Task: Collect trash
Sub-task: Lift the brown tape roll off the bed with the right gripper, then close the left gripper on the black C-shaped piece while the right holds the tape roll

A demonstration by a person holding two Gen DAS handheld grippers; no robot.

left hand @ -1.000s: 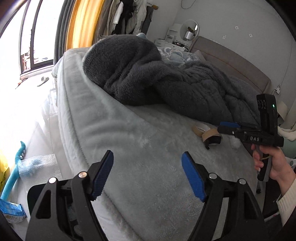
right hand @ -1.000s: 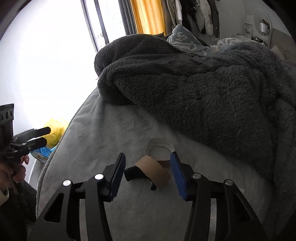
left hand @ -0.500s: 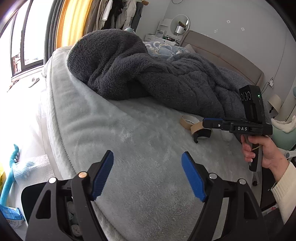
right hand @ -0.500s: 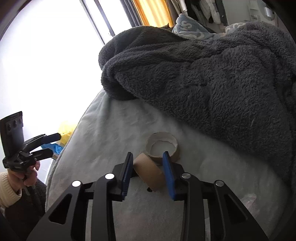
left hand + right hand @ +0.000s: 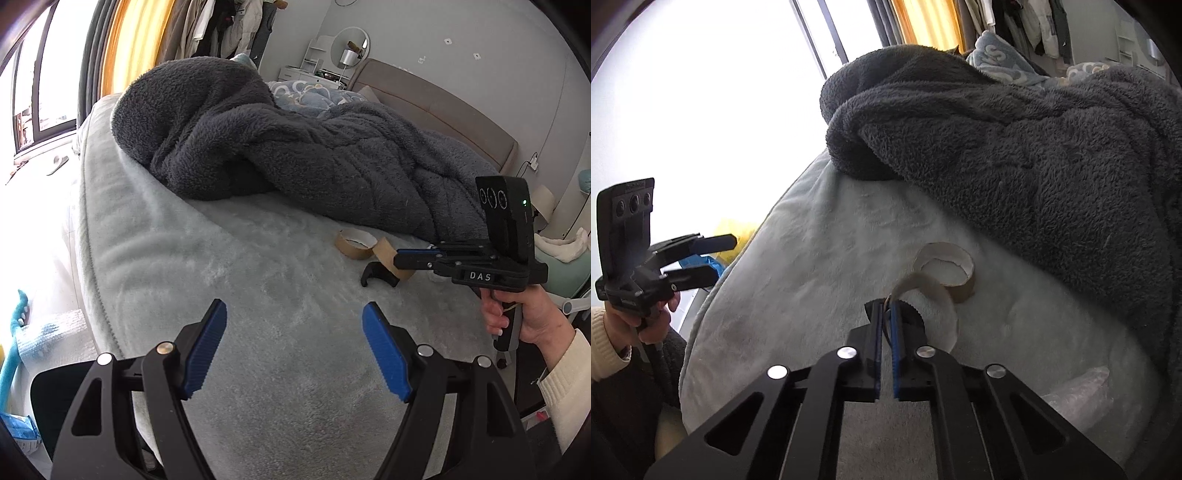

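Two empty cardboard tape cores lie on the pale grey bed cover (image 5: 258, 295). My right gripper (image 5: 885, 314) is shut on the rim of the nearer core (image 5: 936, 295), which has a black plastic piece (image 5: 378, 275) on it. In the left wrist view the right gripper (image 5: 402, 258) meets this core (image 5: 388, 254). The other core (image 5: 947, 269) lies flat just behind it and also shows in the left wrist view (image 5: 354, 242). My left gripper (image 5: 295, 350) is open and empty, over the near edge of the bed.
A dark grey fleece blanket (image 5: 295, 147) is heaped across the bed behind the cores. Clear plastic wrap (image 5: 1078, 387) lies on the cover at right. Blue and yellow items (image 5: 14, 339) lie on the floor by the window. A headboard (image 5: 443, 110) stands at the back.
My right gripper closed from wide open onto the nearer cardboard core. The left gripper stayed open and shifted its view slightly toward the bed.
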